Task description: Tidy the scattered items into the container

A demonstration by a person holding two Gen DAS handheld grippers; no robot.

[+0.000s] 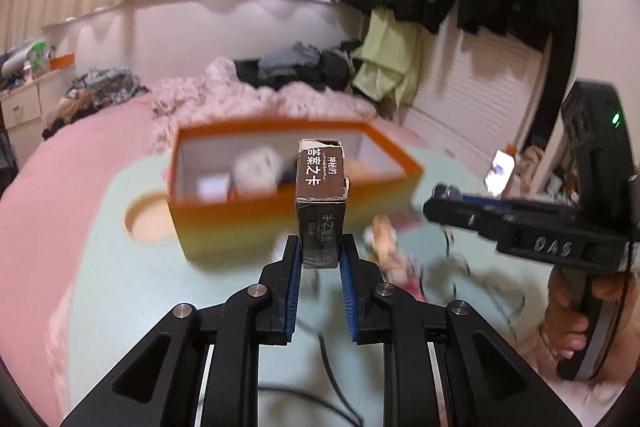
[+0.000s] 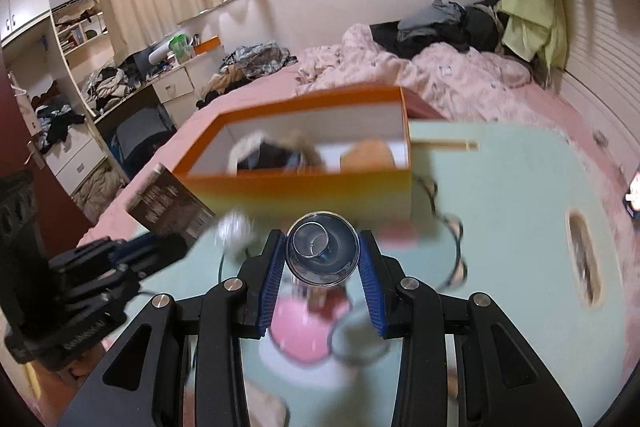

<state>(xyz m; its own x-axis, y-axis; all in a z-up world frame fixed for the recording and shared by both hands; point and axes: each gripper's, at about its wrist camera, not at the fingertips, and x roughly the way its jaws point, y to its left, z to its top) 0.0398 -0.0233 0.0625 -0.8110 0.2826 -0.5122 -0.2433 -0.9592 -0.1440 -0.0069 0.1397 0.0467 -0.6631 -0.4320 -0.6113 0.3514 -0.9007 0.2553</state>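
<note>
Left tongs [image 1: 320,259] grasp a light, stiff brown cardboard card box [image 1: 321,203] low down; right tongs [image 2: 323,259] clench a slippery round metal tin [image 2: 323,253], the orange cardboard box [image 1: 296,215] just ahead.

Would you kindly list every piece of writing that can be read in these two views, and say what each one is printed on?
"神秘的 答案之卡": on the end face of the brown card box held in the left gripper.
"答案之卡": again on the box's front, with a round seal below it too small to read.
"DAS": raised letters on the right gripper's black body, seen from the left wrist view.
The shiny round item it holds shows no readable text.
</note>
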